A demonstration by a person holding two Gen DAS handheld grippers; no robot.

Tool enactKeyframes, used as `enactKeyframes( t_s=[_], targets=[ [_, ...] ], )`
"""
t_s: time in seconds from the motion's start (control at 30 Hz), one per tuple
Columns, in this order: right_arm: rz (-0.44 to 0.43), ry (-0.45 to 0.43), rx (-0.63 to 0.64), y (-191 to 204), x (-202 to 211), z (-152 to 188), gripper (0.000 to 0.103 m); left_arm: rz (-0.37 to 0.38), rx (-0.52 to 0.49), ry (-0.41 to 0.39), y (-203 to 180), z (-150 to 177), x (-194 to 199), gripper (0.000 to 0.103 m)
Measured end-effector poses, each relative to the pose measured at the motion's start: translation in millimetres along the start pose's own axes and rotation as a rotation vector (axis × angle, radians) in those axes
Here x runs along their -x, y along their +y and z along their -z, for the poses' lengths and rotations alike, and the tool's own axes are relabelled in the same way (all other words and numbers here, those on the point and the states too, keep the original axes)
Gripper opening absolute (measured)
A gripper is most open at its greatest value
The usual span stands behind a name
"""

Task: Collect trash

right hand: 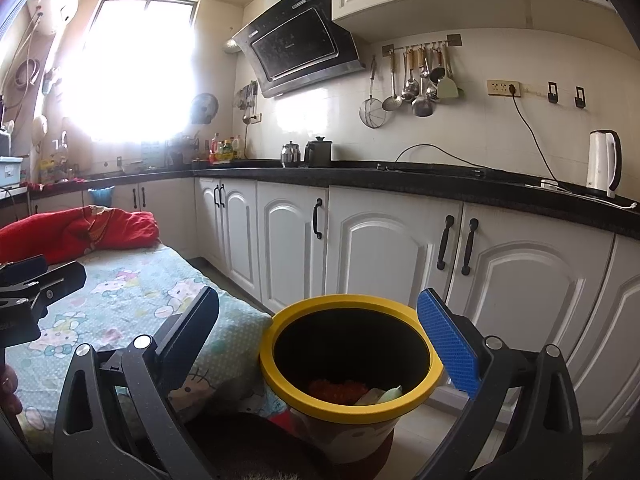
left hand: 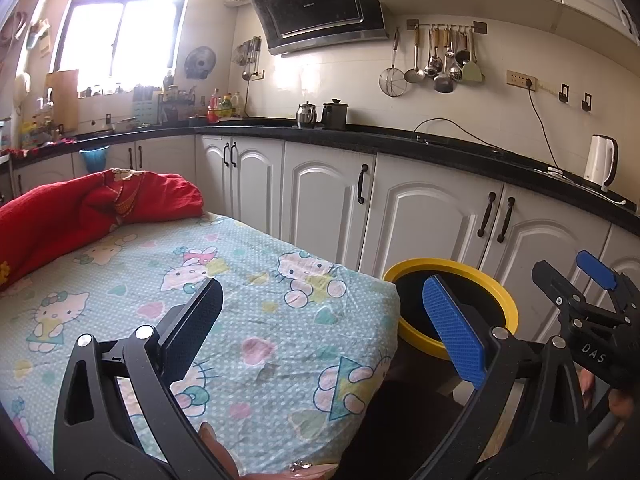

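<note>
1. The yellow-rimmed trash bin [right hand: 352, 356] stood just ahead of and below the right gripper [right hand: 324, 340], holding a red scrap [right hand: 338, 390] and pale scraps [right hand: 380, 395].
2. The right gripper's jaws gaped wide, holding nothing.
3. The left gripper [left hand: 324, 328] was likewise wide open and empty, the bin to its right.
4. Under it lay the cartoon-print tablecloth [left hand: 248, 280], with a red cloth [left hand: 80, 208] ahead to its left.

Yellow-rimmed black bin [right hand: 351, 360] upright beside table corner; red and pale scraps [right hand: 352, 390] inside.
</note>
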State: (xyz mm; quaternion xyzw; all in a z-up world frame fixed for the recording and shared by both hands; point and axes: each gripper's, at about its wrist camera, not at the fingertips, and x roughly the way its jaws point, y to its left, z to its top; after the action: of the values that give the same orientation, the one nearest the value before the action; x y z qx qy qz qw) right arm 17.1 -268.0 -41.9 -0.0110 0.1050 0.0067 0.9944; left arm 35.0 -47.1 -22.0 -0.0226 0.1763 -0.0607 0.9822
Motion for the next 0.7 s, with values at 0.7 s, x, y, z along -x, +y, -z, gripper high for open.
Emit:
enactKeyframes(
  t_s=[0.7],
  targets=[
    [-0.001,0.001,0.000,0.3,0.5,1.6,0.097,-0.002,0.003,0.003,1.5,0.2,-0.3,0.092]
  ],
)
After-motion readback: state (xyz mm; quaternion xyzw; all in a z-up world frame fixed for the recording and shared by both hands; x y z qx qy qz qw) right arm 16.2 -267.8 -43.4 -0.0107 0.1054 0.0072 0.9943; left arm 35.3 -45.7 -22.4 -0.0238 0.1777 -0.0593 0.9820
